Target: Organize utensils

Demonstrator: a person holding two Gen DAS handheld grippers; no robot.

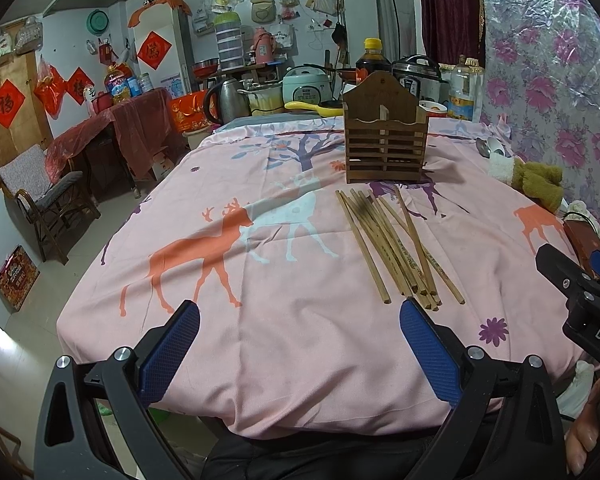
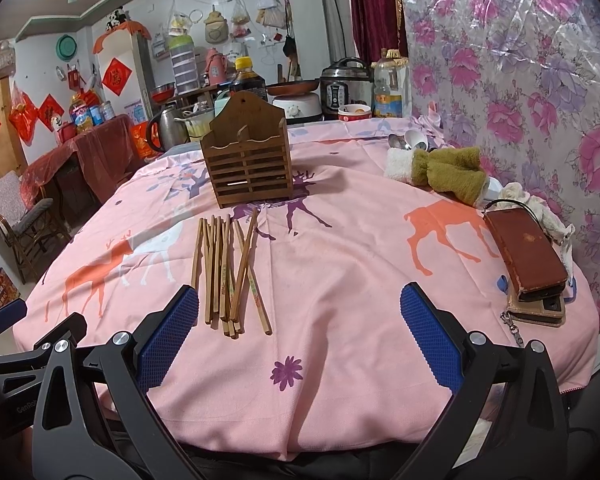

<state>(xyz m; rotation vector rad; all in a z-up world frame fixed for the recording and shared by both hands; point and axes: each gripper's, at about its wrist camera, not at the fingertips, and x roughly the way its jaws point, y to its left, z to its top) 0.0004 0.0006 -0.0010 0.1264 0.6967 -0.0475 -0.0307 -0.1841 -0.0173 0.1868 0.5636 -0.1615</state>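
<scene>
A: Left to right, what do we see?

B: Our left gripper (image 1: pixel 300 344) hangs over the near edge of the pink cloth (image 1: pixel 284 320), jaws spread, nothing between them. The chopsticks (image 2: pixel 228 276) lie in a loose bundle just in front of the wooden holder (image 2: pixel 247 160), long axes running from us toward it, near ends fanned.

A: And room?

B: Bare cloth lies right of the chopsticks. Our right gripper (image 2: pixel 300 340) is spread too, empty. The brown wallet (image 2: pixel 526 256) sits far right of the holder.
</scene>
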